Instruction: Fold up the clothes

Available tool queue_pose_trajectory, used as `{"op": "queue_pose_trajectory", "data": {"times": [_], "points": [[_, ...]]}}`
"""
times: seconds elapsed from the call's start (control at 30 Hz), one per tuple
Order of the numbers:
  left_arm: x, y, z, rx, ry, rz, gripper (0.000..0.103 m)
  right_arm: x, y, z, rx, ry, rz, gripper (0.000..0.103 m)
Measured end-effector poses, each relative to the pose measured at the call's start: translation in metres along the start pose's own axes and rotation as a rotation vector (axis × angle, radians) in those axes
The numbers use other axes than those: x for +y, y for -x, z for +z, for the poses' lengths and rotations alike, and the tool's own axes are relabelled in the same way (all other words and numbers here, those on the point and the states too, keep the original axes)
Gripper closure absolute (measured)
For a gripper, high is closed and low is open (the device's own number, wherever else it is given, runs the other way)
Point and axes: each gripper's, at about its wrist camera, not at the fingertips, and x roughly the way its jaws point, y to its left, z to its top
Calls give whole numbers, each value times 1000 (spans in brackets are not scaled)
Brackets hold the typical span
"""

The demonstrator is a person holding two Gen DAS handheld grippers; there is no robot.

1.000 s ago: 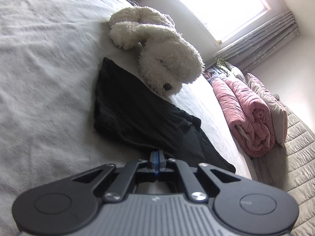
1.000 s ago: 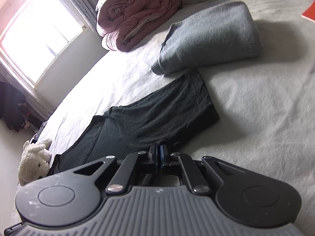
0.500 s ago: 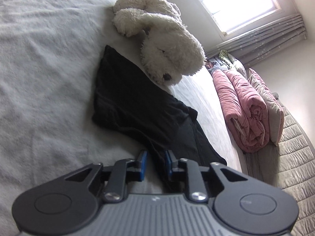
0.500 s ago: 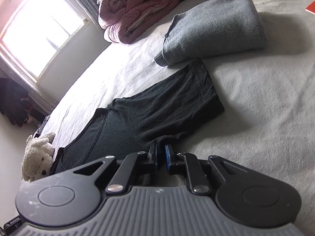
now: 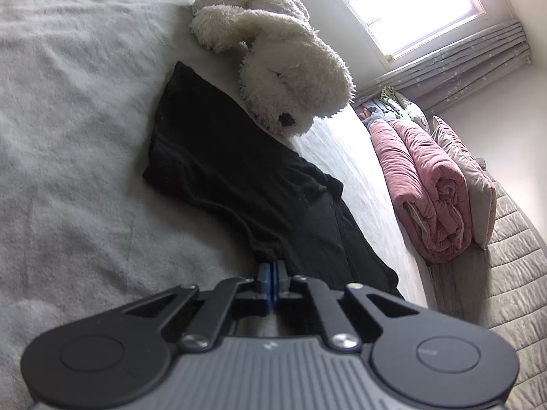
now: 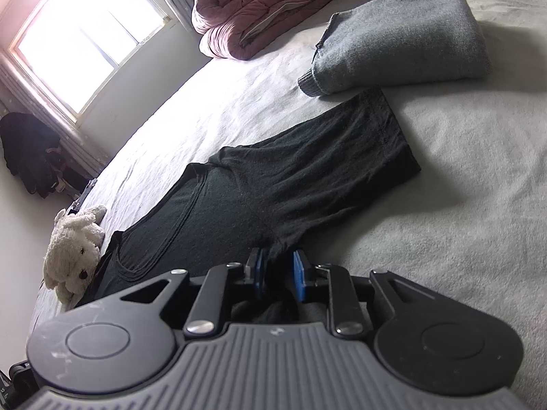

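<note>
A black garment (image 5: 239,177) lies stretched flat on the bed, one end by the plush dog. My left gripper (image 5: 272,273) is at the garment's near edge, its blue pads pressed together where the cloth draws to a point. In the right wrist view the same garment (image 6: 290,184) runs from the plush dog to a folded grey sweater. My right gripper (image 6: 277,266) is at the near edge too. Its jaws are opening, and a fold of the black cloth stands loose between the pads, with more dark cloth beneath them.
A white plush dog (image 5: 280,68) lies against the garment's far end. A folded grey sweater (image 6: 403,34) touches its other end. A rolled pink quilt (image 6: 266,10) and pillows sit at the bed's head. Pale bedsheet (image 6: 461,205) spreads to the right.
The left gripper's pads parted around the garment's edge half a second ago and have come together again. The right gripper's pads went from shut to apart.
</note>
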Motion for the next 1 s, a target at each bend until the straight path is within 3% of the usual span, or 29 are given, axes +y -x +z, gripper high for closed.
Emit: {"op": "queue_pose_trajectory", "data": {"times": [0.13,0.3,0.6,0.77,0.9,1.0], "points": [[-6,17,15,-88,-63,46,102,-2,2,1,0,-7,-2,79],[-6,21,24,-104,-162,155,102,-3,5,3,3,-5,-10,78],[-7,18,11,61,-156,115,99,0,15,2,63,18,-17,78],[-7,37,4,126,-147,111,91,4,27,-1,83,30,-7,78],[-10,53,-6,165,-156,109,76,11,40,-4,86,47,19,77],[-14,65,-16,197,-174,105,75,20,51,-10,93,64,43,71]]}}
